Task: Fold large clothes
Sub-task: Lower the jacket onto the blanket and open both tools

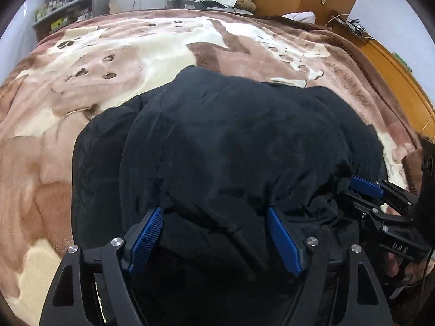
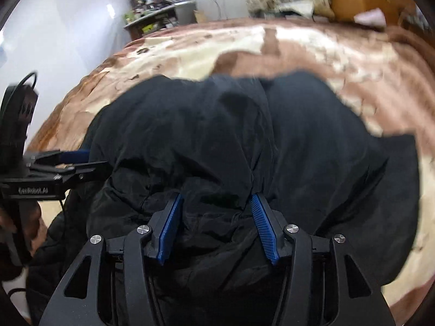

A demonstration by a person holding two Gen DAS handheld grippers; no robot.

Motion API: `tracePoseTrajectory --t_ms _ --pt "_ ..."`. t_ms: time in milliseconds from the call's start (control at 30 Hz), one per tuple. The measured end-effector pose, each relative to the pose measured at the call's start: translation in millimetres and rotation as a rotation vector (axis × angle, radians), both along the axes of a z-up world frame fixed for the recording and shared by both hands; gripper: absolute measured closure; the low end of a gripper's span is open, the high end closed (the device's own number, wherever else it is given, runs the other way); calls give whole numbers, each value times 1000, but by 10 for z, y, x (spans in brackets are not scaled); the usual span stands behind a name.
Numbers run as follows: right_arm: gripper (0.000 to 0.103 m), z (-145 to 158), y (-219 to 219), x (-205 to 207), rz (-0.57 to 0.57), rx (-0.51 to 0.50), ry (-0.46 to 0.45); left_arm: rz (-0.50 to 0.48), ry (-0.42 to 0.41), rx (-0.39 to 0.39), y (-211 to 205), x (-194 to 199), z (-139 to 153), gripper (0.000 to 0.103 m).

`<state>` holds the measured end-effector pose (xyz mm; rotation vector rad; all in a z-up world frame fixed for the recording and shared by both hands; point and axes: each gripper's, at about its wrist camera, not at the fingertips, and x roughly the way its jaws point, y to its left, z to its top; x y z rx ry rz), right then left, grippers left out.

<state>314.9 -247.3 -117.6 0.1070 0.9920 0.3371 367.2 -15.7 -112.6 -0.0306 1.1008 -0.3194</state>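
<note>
Garments: one, a black padded coat (image 1: pixel 231 141) lying bunched on the bed, on a brown and cream blanket (image 1: pixel 130 62).
Grippers: two, each with two blue-padded fingers.
Left gripper (image 1: pixel 216 217): jaws spread wide, coat fabric bulging between the pads and over their tips; whether it pinches any cloth is not clear.
Right gripper (image 2: pixel 216 202): jaws spread, a fold of coat draped across both fingertips; grip on the cloth cannot be told.
Seen from the other side: right gripper (image 1: pixel 361 187) at the coat's right edge; left gripper (image 2: pixel 78 163) at its left edge, tips buried in fabric.
Shelves: one cluttered shelf (image 1: pixel 70 5) by the far wall.
Hidden: coat's near hem is cut off below both cameras; sleeves and collar are indistinguishable in the dark folds.
Blur: right wrist view is smeared, background details unreadable.
</note>
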Motion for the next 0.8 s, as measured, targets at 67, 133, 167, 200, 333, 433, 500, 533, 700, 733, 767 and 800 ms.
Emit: tracePoseTrajectory --t_ms 67,133,167,200,333,433,500,533,700,733,767,800 --pt "49 -62 32 7 6 -21 -6 -4 7 7 -11 19 -86 24" --pt "49 -120 69 -3 -5 -40 2 3 15 17 -38 27 -148 24" --pt "49 -147 92 -7 -8 -54 4 1 12 30 -59 21 -176 24" --pt "49 -170 109 5 -7 -63 5 -1 10 37 -68 0 -188 24" --pt "49 -192 104 82 -27 -21 41 6 42 12 -34 16 -211 24" --pt "49 59 56 15 -56 -6 50 -2 82 -45 54 -71 -3 25" --pt "49 312 -38 -147 -82 31 -17 -5 36 -83 172 -217 239 25" --pt "49 476 -109 -279 -100 59 -50 -4 0 -93 250 -324 386 25" --pt "49 1166 -383 -1031 -127 49 -166 19 -127 -123 717 -980 1101 25" --pt "49 1281 -431 -1198 -126 44 -185 27 -155 -119 796 -1128 1230 25" --pt "49 1384 -470 -1369 -132 38 -202 31 -178 -120 885 -1291 1356 25" --pt "49 1473 -515 -1531 -138 36 -213 31 -189 -122 944 -1418 1437 24"
